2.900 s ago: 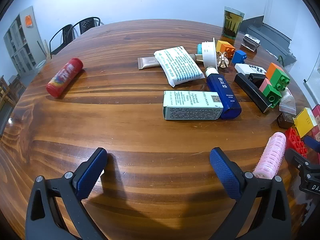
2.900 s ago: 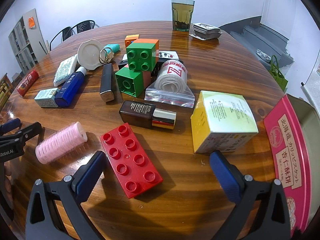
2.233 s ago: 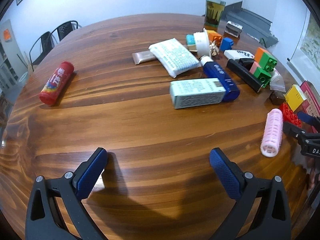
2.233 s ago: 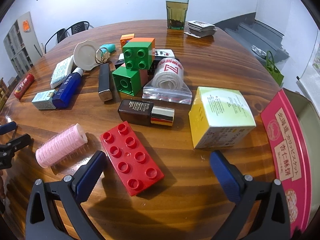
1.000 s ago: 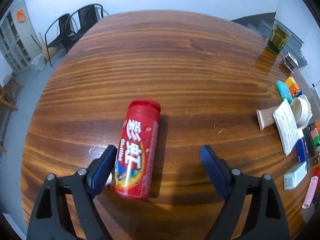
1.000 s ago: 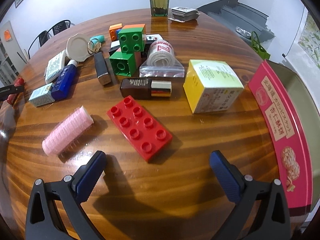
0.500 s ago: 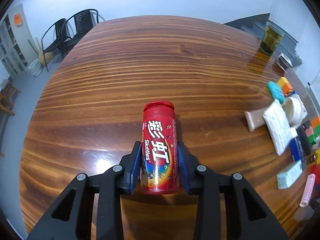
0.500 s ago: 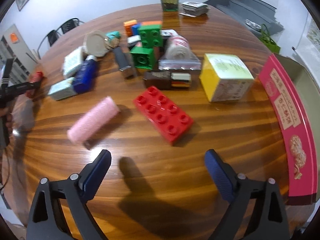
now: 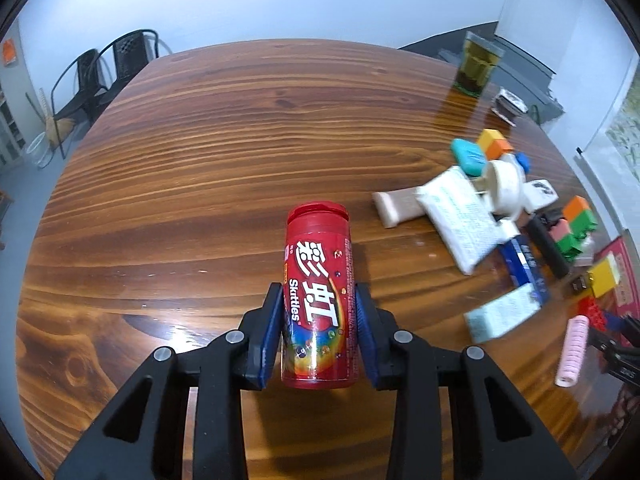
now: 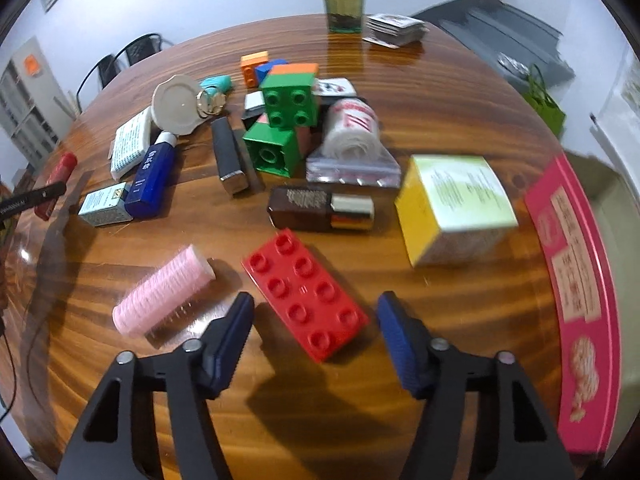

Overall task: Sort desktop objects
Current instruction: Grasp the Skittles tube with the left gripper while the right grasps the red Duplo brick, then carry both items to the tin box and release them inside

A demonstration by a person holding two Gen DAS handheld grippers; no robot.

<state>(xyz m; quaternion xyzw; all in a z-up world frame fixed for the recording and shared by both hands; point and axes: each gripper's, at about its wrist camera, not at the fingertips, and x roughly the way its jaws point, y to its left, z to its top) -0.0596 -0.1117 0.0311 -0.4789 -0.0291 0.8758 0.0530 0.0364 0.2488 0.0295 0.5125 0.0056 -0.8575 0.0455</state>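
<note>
My left gripper (image 9: 318,292) is shut on a red Skittles tube (image 9: 318,280), which points away from me and hangs just above the wooden table (image 9: 200,160). In the right wrist view the same tube (image 10: 60,168) shows small at the far left. A flat red brick (image 10: 304,292) with several studs lies on the table. Its near end sits between the blue pads of my right gripper (image 10: 314,302). Those jaws are closing, and a small gap shows on each side of the brick.
A pink hair roller (image 10: 164,292) lies left of the red brick. Behind it are a brown bottle (image 10: 320,208), a yellow box (image 10: 452,204), green bricks (image 10: 280,128), a bagged roll (image 10: 352,136) and a blue bottle (image 10: 150,180). An open pink tin (image 10: 572,280) stands at the right.
The left jaws closed on the red tube and carried it up and toward the pile. The right gripper came forward over the red brick and its jaws narrowed.
</note>
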